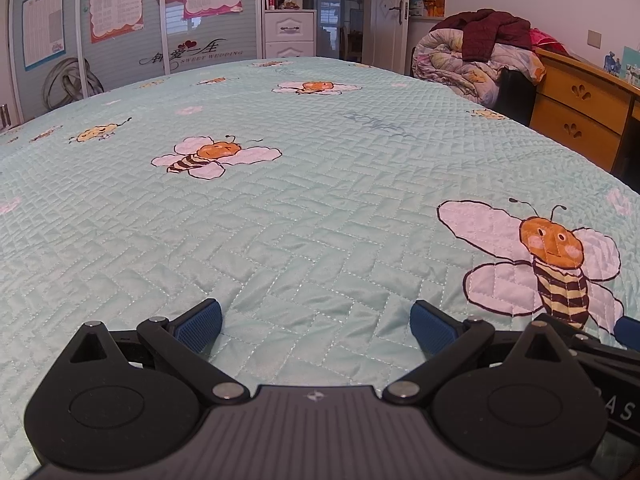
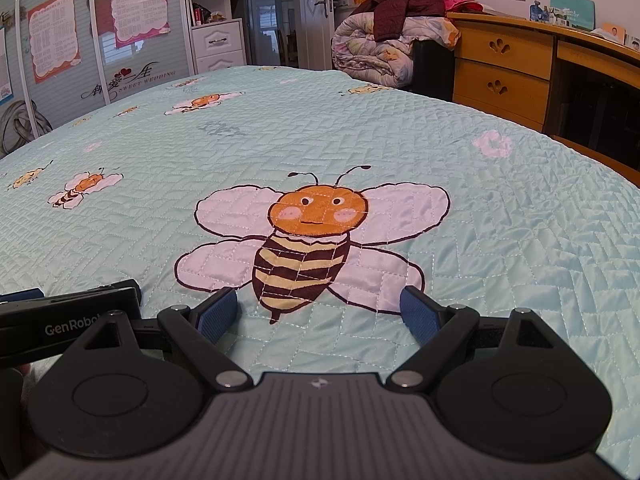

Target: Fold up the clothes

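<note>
Both grippers rest low over the bed [image 1: 304, 208], side by side. Left gripper [image 1: 316, 324]: jaws wide apart, nothing between them. Right gripper [image 2: 320, 310]: jaws likewise apart and bare, straddling the foot of the large bee [image 2: 308, 240] printed on the quilt.

No garment lies on the quilt in either view. The only clothing in sight is a dark red jacket [image 2: 404, 8] heaped on a rolled duvet [image 2: 380, 48] beyond the far corner of the bed, beside the desk [image 2: 516, 60]. Whether other clothes lie behind the cameras cannot be told.

The scene fits either clothes yet to be brought or clothes folded and taken away.

Risks noted:
- Pads closing this near the surface could pinch the slick quilt instead of a garment.
- The two grippers sit close; a sideways sweep may knock one against the other.
- The jacket sits loosely on the duvet; a one-sided pull could drag the duvet off its perch.
</note>
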A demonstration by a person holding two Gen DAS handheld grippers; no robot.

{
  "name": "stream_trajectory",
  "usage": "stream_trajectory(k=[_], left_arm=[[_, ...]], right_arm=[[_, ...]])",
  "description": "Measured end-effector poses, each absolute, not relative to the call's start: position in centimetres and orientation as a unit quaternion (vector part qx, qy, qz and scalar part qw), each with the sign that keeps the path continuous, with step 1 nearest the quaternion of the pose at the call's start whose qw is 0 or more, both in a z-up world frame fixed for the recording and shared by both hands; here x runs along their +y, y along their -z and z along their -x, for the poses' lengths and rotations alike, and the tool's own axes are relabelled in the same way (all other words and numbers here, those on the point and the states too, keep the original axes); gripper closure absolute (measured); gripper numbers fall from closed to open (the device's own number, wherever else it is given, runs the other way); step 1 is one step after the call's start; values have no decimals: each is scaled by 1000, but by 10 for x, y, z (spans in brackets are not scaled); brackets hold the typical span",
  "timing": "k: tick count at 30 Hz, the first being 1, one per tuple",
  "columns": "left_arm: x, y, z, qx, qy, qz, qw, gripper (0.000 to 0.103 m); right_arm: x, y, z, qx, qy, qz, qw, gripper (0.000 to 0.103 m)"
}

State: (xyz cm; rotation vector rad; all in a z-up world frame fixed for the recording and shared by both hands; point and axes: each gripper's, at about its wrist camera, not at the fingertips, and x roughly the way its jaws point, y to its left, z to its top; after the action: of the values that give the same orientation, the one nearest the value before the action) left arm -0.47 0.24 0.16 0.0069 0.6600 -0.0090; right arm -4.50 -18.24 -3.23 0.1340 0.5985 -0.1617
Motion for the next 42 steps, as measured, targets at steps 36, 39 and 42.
stream_trajectory(k=[36,39,42], left_arm=[[458,-176,407,317,-369,181,855,3],[483,-177,406,320,-382,200,843,3],[502,-168,406,325,-383,222,836,3]], right_arm=[[225,-166,292,349,-378,109,851,14],[249,-205,291,313,-422,87,846,14],[276,-226,292,279,-459,76,840,14]])
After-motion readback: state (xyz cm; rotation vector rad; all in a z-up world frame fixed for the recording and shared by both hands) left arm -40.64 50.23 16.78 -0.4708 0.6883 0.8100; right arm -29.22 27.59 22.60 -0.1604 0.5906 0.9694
